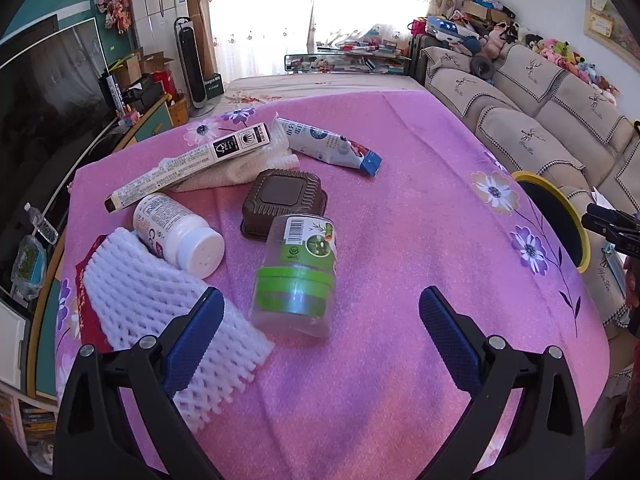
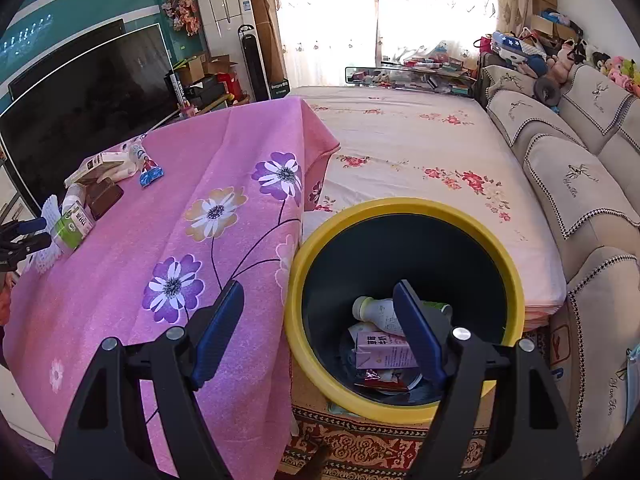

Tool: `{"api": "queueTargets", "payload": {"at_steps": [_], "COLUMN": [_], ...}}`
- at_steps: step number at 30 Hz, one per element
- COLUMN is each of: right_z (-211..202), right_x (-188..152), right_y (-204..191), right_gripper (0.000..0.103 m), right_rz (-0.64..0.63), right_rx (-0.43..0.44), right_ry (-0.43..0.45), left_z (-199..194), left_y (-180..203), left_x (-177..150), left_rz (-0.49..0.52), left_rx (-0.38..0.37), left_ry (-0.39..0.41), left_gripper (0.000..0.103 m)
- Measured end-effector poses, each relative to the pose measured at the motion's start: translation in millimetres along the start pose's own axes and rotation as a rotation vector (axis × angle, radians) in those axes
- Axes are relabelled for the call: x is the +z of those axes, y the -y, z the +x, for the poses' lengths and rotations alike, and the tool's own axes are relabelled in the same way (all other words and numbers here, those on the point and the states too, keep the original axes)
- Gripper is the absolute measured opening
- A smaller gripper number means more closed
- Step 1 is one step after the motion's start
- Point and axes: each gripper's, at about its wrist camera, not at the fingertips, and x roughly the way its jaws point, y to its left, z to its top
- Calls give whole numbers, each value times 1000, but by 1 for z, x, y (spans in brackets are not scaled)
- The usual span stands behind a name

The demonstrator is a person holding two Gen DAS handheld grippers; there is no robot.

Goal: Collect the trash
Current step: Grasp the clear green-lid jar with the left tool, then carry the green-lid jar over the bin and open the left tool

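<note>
In the left wrist view a clear jar with a green label [image 1: 294, 276] lies on its side on the pink flowered cloth [image 1: 400, 220]. My left gripper [image 1: 320, 304] is open around the jar's near end, pads clear of it. Around the jar lie a white foam net [image 1: 152, 304], a white bottle [image 1: 180, 232], a brown plastic tray [image 1: 284, 200], a long carton [image 1: 188, 164] and a printed pouch [image 1: 332, 146]. My right gripper [image 2: 318, 292] hangs open and empty over the yellow-rimmed bin [image 2: 404, 204], which holds a white bottle [image 2: 376, 312], a pink carton [image 2: 384, 350] and wrappers.
The bin stands on a patterned rug [image 2: 360, 444] beside the table's right edge. A flowered bed [image 2: 420, 140] and a beige sofa [image 2: 580, 184] lie beyond it. A large television [image 2: 80, 112] stands behind the table's left side.
</note>
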Motion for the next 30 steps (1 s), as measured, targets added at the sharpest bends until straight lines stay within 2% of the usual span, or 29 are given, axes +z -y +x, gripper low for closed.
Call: {"api": "queueTargets", "payload": {"at_steps": [10, 15, 19, 24, 30], "right_z": [12, 17, 18, 14, 4], "right_x": [0, -2, -5, -7, -11], "right_y": [-2, -5, -5, 0, 10], "right_gripper": [73, 73, 73, 73, 73], "right_rz": [-6, -12, -10, -3, 10], "right_rx": [17, 28, 35, 33, 20], "right_ry": [-16, -26, -28, -24, -11], "left_z": [46, 54, 58, 58, 37], "left_y": [-8, -8, -7, -7, 19], "left_x": [11, 9, 10, 9, 4], "left_rz": [-23, -25, -19, -46, -19], "left_rx": [-33, -18, 10, 8, -13], "left_ry": [-76, -94, -99, -99, -60], "left_gripper": [73, 66, 52, 51, 51]}}
